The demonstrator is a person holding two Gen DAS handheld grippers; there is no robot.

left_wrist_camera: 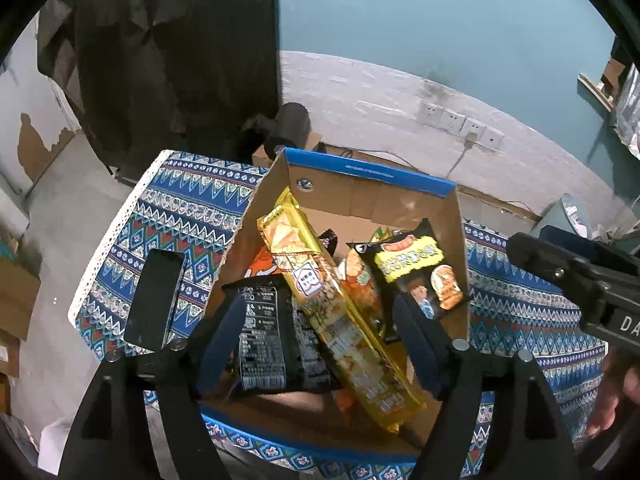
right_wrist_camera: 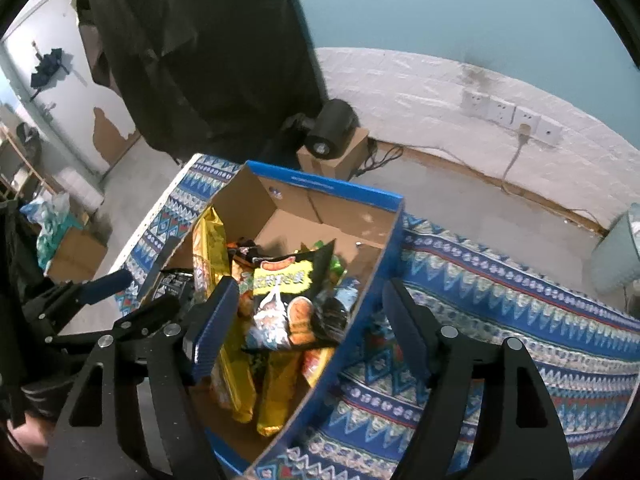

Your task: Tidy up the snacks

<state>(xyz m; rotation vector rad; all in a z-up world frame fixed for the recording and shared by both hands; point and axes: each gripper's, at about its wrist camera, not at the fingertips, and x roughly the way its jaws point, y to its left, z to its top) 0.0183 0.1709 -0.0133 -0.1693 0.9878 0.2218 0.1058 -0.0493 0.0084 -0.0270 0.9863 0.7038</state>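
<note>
Snacks look mostly packed — the cardboard box [left_wrist_camera: 360, 196] with the blue rim sits on the patterned cloth [left_wrist_camera: 168, 216] over the tabletop and already holds several packets. A long yellow packet [left_wrist_camera: 320, 300] lies diagonally across the pile, a black packet [left_wrist_camera: 268, 336] with white print sits at the near left corner, and a black-and-yellow bag [left_wrist_camera: 416, 268] leans toward the right wall; orange and green wrappers show underneath, too buried to tell apart. The left gripper [left_wrist_camera: 316, 340] hangs over the near end of the box with jaws apart, nothing clamped; the black packet and the yellow one lie below and between the fingers but the pads are not pressing them. The right gripper [right_wrist_camera: 304, 328] hovers at the box's right wall, jaws apart as well, one finger over the inside, the other outside above the cloth — empty. A dark flat thing [left_wrist_camera: 154, 300], maybe a phone, lies on the cloth left of the box, not a snack as far as I can tell. No loose snacks visible on the cloth in either view, so my read is the collecting is done or nearly done; what's left is probably tidying the pile, which sits crooked and overlapping.
</note>
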